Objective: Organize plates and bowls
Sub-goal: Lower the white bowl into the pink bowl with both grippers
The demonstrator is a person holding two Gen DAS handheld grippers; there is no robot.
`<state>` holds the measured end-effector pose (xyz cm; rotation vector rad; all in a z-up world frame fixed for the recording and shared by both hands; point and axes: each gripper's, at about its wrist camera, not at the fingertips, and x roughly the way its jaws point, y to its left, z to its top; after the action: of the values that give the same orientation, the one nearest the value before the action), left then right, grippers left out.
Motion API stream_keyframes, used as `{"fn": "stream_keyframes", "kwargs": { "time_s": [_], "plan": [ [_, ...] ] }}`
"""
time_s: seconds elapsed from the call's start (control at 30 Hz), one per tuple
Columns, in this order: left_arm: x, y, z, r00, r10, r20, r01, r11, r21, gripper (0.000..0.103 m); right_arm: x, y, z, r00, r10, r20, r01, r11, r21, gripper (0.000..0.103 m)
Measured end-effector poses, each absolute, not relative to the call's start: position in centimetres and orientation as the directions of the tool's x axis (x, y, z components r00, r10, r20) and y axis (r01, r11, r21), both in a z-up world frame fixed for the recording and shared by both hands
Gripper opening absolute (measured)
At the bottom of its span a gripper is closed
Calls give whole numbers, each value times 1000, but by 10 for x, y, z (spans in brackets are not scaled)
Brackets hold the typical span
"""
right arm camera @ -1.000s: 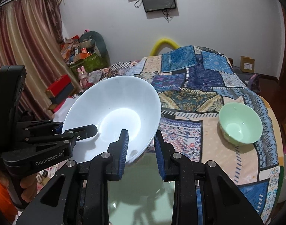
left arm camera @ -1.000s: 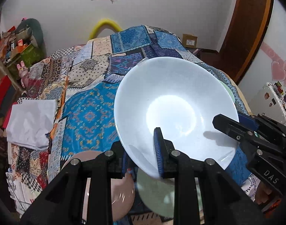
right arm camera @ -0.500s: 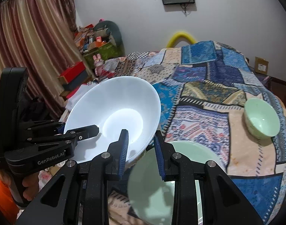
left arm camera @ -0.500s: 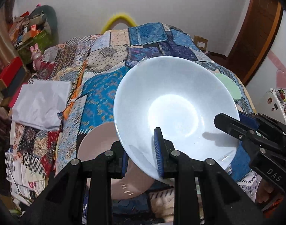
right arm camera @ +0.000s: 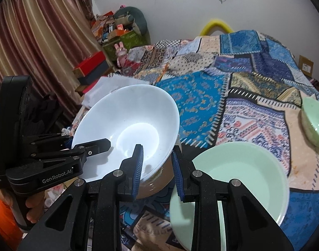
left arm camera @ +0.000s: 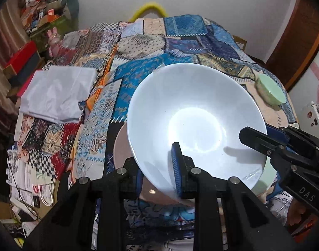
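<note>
A large white bowl [left arm camera: 197,113] is held in the air over the patchwork bed by both grippers. My left gripper [left arm camera: 157,167] is shut on its near rim. My right gripper [right arm camera: 157,167] is shut on the opposite rim of the white bowl [right arm camera: 126,121]; it also shows in the left wrist view [left arm camera: 261,138]. A pink plate [left arm camera: 123,150] lies under the bowl. A pale green plate [right arm camera: 240,177] lies to its right. A small green bowl [right arm camera: 315,123] sits farther right, also seen in the left wrist view [left arm camera: 269,92].
A folded white cloth [left arm camera: 57,92] lies on the bed's left side. Boxes and clutter [right arm camera: 117,31] stand by the curtain [right arm camera: 34,31] at the left. A wooden door [left arm camera: 301,33] is at the right. Papers [left arm camera: 27,179] lie on the floor at the left.
Both grippers have carried the white bowl to the left, from above the green plate to above the pink plate. The green plate now lies uncovered.
</note>
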<state>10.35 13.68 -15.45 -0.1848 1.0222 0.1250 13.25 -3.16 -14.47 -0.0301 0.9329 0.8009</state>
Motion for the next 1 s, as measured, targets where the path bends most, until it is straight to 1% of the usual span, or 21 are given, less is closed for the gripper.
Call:
{"fn": "stream_keyframes", "kwargs": {
  "time_s": [0.5,1.0],
  "plan": [
    [106,155,-198,437,-3,-900,-219,969,-110,24,133,-14,-176,258,572,-779,-619,717,321,25],
    [109,161,-214,414,7,-910,-217,972,-91,24,137,-11,-186,223,562,-797,-622,711,327,25]
  ]
}}
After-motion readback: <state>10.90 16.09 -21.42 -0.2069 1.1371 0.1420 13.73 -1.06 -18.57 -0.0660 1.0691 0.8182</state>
